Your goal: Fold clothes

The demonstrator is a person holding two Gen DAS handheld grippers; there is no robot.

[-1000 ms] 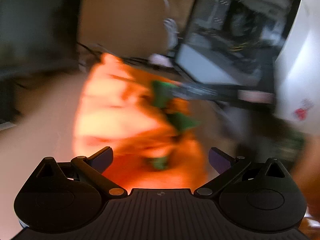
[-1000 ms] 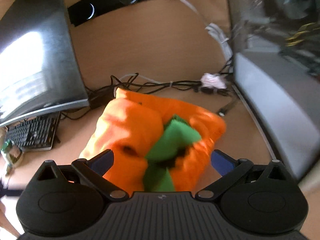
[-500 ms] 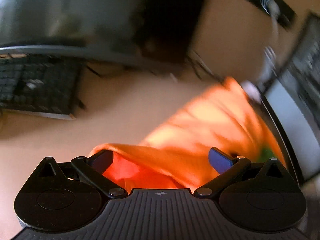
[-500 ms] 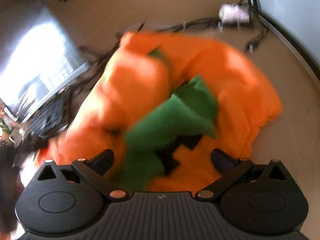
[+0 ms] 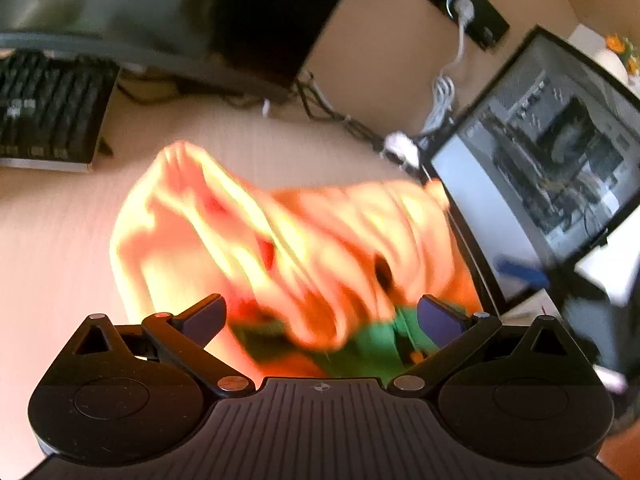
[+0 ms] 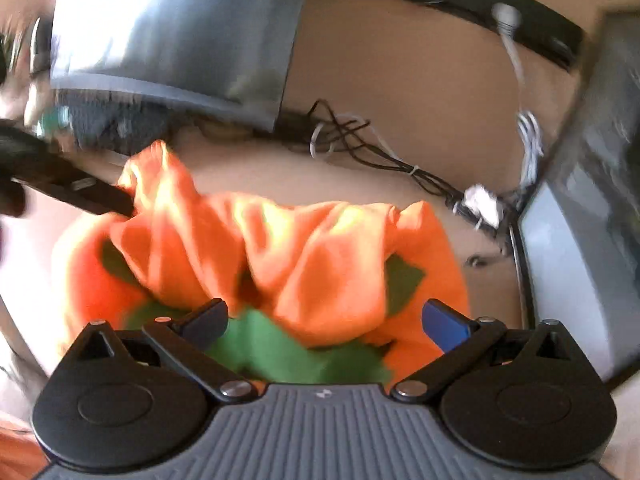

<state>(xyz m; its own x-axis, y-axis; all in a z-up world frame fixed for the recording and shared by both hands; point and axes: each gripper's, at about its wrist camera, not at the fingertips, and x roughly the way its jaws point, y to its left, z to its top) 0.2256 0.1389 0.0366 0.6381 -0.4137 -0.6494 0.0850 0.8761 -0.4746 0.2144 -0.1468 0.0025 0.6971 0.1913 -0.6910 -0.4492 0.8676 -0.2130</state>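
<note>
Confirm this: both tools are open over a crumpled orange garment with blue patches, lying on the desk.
Not quite. The patches are green, not blue, as the right wrist view shows. The rest holds: the left tool and right tool are open over the crumpled orange garment on the desk.

The left hand-held gripper (image 5: 322,316) has a black ribbed housing with a small round crosshair mark at its top centre, 2 round black discs at the sides, angled black link arms with silver screws, and dark purple-blue finger pads (image 5: 438,316). The right hand-held gripper (image 6: 326,320) has a greyer ribbed housing, the same discs, arms and screws, and blue pads (image 6: 446,326).
</note>
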